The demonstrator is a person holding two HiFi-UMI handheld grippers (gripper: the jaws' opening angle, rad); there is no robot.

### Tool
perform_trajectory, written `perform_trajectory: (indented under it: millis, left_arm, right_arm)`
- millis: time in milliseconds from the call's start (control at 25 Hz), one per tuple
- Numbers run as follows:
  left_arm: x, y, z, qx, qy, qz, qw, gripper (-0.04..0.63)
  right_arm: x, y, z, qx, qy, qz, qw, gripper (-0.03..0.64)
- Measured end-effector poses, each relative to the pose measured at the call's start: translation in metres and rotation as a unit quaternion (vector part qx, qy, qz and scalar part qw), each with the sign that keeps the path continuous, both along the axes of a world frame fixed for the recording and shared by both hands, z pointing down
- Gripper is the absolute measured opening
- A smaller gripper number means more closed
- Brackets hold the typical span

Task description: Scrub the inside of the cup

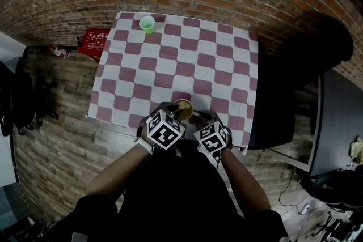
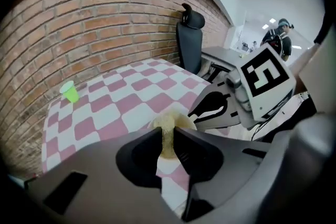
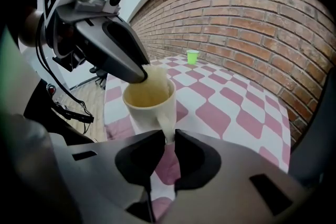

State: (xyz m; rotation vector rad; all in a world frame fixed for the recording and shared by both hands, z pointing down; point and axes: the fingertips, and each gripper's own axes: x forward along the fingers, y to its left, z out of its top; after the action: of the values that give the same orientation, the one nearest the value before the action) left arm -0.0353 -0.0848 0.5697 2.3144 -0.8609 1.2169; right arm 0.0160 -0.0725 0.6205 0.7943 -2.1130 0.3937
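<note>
A cream cup (image 1: 184,107) stands on the pink-and-white checked table (image 1: 170,59) near its front edge. My right gripper (image 3: 169,136) is shut on the cup's handle (image 3: 168,122), and the cup (image 3: 149,105) sits upright just beyond the jaws. My left gripper (image 2: 168,139) is shut on a yellowish sponge (image 2: 167,134). Its tips push the sponge (image 3: 156,80) down into the cup's mouth at the rim. In the head view the left gripper (image 1: 173,109) and the right gripper (image 1: 198,116) flank the cup.
A small green cup (image 1: 147,24) stands at the table's far edge. A red crate (image 1: 93,42) lies on the floor at the far left. A black office chair (image 1: 317,48) and a desk (image 1: 340,122) stand to the right.
</note>
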Motion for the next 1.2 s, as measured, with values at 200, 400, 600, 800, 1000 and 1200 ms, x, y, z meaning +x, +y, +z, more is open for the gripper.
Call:
perform_trajectory:
  millis: [200,400,600,800,1000,1200]
  left_arm:
    - [0.007,0.005,0.023,-0.038,-0.011,0.018,0.999,0.072]
    - [0.007,0.006,-0.003,-0.092,0.061,-0.014,0.9938,0.072]
    - [0.001,0.003,-0.052,-0.141,0.203,-0.071,0.9665,0.072]
    - [-0.009,-0.003,-0.099,-0.126,0.287,-0.094,0.9449,0.072]
    - [-0.018,-0.009,-0.084,-0.054,0.188,-0.055,0.9791,0.072]
    - [-0.009,-0.009,-0.03,-0.02,0.066,-0.007,0.9976,0.072]
  right_arm:
    - [0.0,0.0,-0.001,-0.002,0.001,0.003,1.0,0.075]
    - [0.0,0.0,-0.003,-0.001,0.0,0.003,1.0,0.075]
    - [0.002,-0.001,0.0,-0.005,-0.002,0.004,1.0,0.075]
    - [0.002,-0.002,0.0,-0.016,-0.014,0.01,1.0,0.075]
    - [0.002,-0.001,0.001,-0.012,-0.008,0.005,1.0,0.075]
    - [-0.001,-0.002,-0.001,-0.007,-0.004,0.002,1.0,0.075]
